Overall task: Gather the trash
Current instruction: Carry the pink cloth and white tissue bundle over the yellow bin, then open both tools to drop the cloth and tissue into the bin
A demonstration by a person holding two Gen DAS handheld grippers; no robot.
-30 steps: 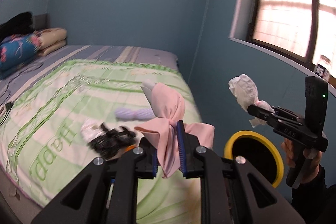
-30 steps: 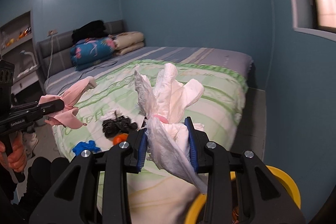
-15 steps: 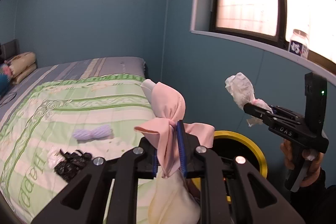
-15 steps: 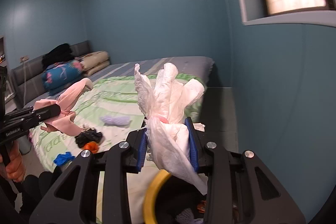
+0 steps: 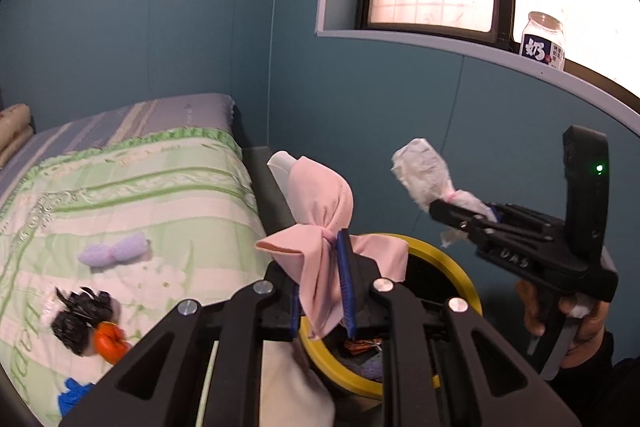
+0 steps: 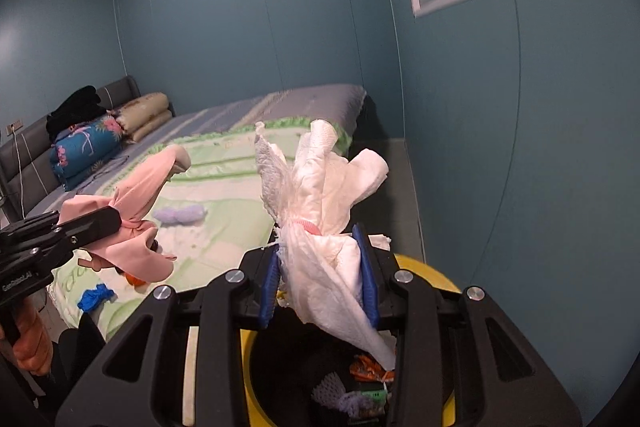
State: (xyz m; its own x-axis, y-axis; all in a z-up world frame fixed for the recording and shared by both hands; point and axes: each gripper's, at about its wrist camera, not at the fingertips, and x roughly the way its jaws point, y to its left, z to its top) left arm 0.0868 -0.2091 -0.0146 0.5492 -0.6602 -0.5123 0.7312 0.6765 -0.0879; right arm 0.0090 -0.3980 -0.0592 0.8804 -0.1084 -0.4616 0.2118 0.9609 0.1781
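One bed [image 5: 132, 187] at nine o'clock carries five loose bundles. One yellow-rimmed bin [image 5: 464, 287] sits at six. The left tongs [image 5: 322, 281] pinch one pink bundle [image 5: 320, 215]; the right tongs [image 6: 320, 277] clamp one white tissue wad [image 6: 320, 195], both above the bin.

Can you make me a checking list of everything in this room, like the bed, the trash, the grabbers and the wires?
Surface: bed with a green quilt.
Job's things: pink cloth bundle; white paper wad; yellow-rimmed bin below both, trash already inside.
Clutter: purple bundle, black bag, orange piece and blue glove on the quilt.
Grippers: left gripper shut on the pink bundle; right gripper shut on the paper wad.
Cables: thin cords by the headboard.
Surroundings: blue walls, window, jar on the sill.
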